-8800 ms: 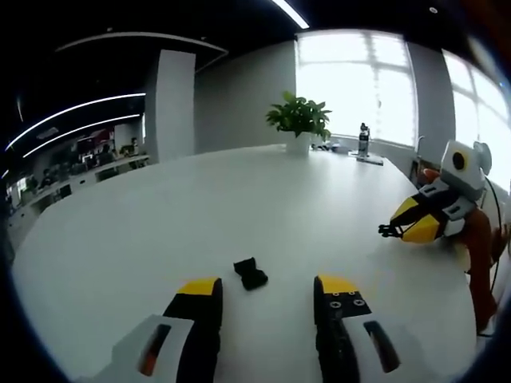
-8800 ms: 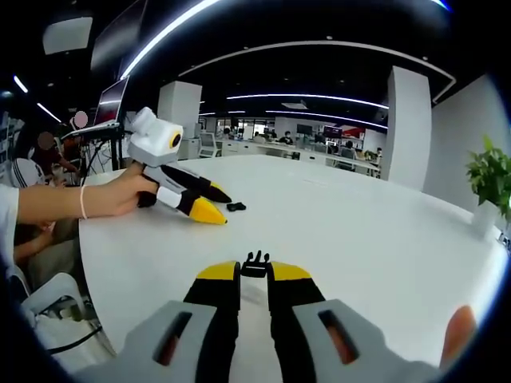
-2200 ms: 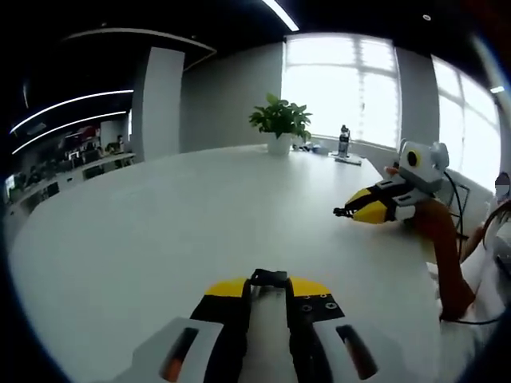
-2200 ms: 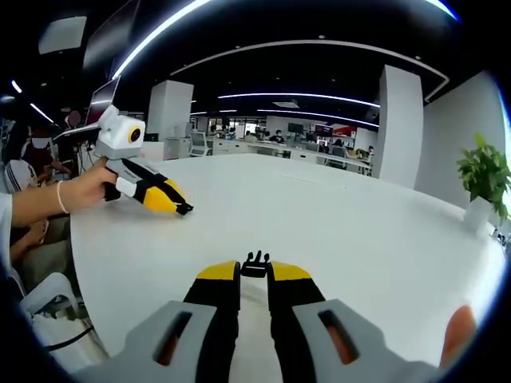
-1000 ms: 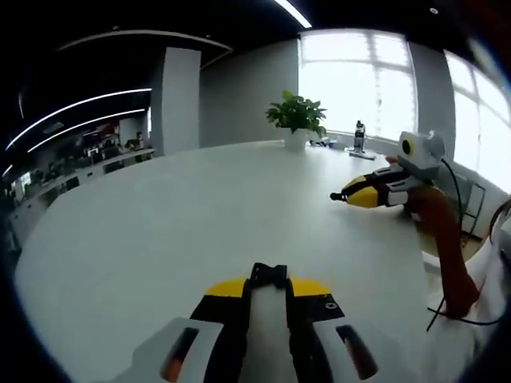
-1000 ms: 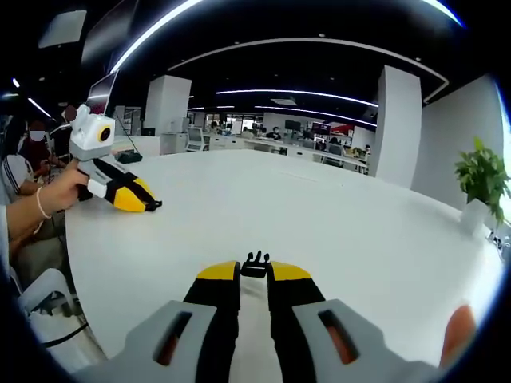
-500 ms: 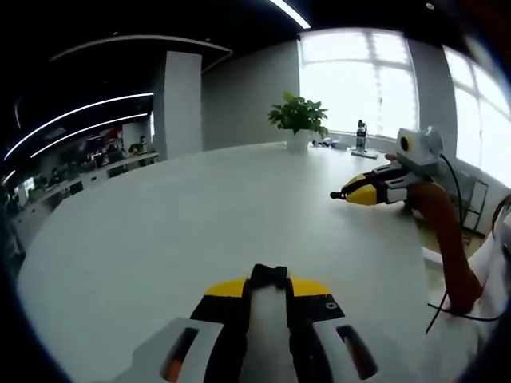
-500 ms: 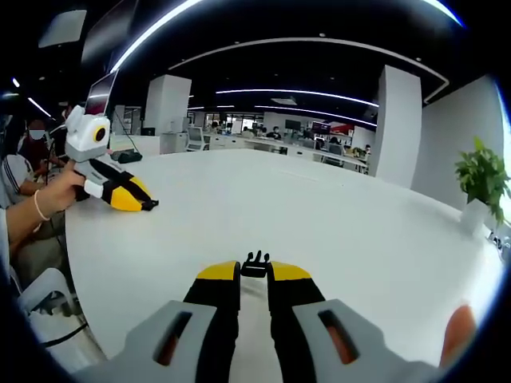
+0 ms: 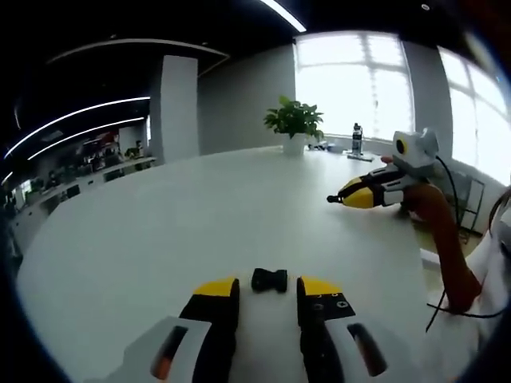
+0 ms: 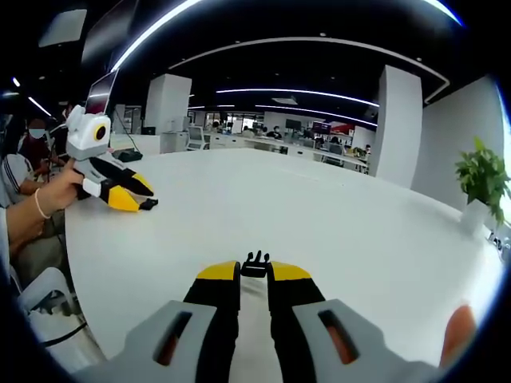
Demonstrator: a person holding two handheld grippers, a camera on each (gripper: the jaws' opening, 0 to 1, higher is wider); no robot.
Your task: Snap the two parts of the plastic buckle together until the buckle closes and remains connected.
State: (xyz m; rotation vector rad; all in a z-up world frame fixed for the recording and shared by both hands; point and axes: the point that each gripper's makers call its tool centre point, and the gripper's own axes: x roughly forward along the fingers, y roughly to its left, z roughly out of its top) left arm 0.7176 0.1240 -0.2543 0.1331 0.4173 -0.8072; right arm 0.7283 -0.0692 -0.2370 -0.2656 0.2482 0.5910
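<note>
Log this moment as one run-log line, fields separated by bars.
left gripper: open | socket half: loose on table, between fingers | right gripper: shut on prong half | buckle: not joined

An open-plan office, this: one broad white table in the foreground, rows of desks with monitors far across the floor, long strip lights curving overhead, a white pillar, bright windows, a potted plant at the table's far edge.
</note>
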